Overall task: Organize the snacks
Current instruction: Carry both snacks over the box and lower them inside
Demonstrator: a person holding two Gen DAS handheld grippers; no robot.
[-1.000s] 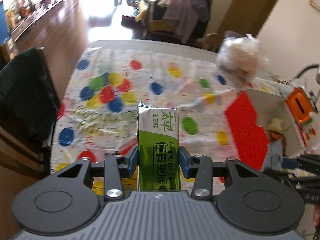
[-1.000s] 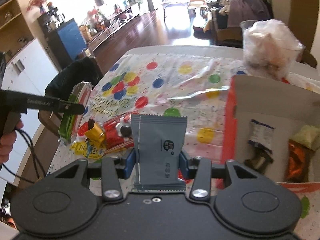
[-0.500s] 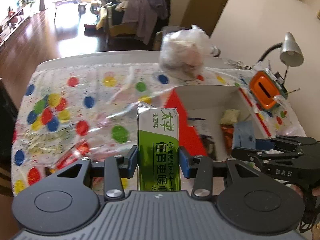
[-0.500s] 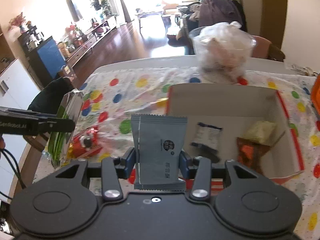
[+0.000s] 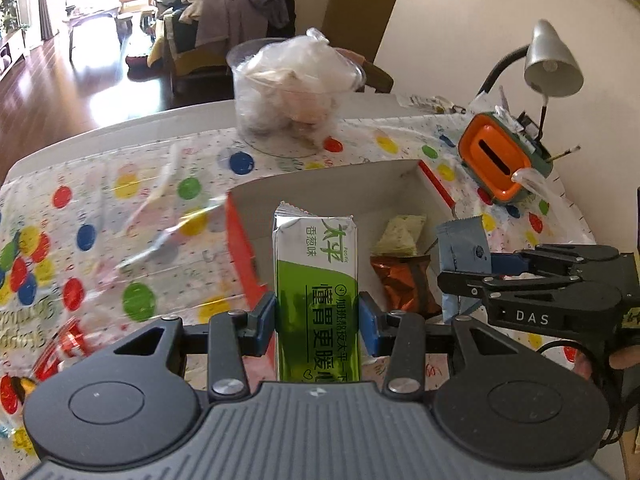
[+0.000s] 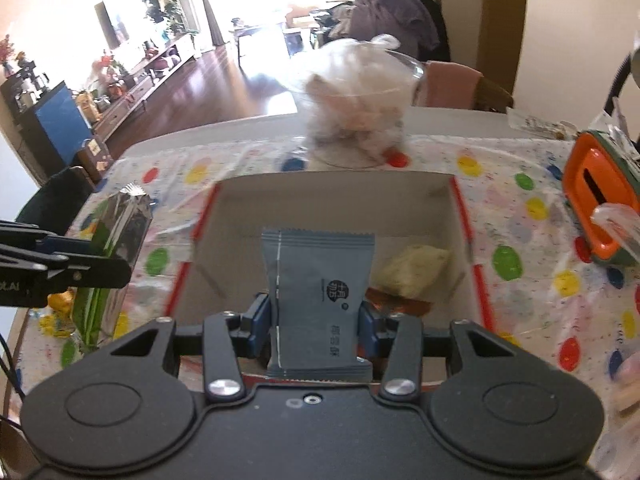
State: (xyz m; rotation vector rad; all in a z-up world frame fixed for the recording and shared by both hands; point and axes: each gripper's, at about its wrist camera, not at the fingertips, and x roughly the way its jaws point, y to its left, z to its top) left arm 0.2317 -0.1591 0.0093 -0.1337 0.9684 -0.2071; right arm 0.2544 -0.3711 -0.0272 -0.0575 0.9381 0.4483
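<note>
My left gripper (image 5: 317, 318) is shut on a tall green and silver cracker pack (image 5: 316, 280), held upright over the near left part of the open white box with red outer walls (image 5: 332, 184). My right gripper (image 6: 318, 316) is shut on a grey-blue snack packet (image 6: 320, 276), held upright over the box (image 6: 332, 200). In the left wrist view the right gripper (image 5: 464, 270) and its packet (image 5: 462, 246) hang above the box's right side. A pale green packet (image 5: 400, 234) and an orange-brown packet (image 5: 404, 284) lie inside the box.
A clear tub stuffed with a plastic bag (image 5: 292, 92) stands behind the box. An orange and green device (image 5: 496, 156) and a desk lamp (image 5: 552, 64) sit at the right. Loose red and yellow sweets (image 5: 60, 352) lie on the dotted tablecloth (image 5: 120, 200) at the left.
Both grippers have swung from the table's left side to over the box, each still gripping its packet. The box now fills the middle of both views.
</note>
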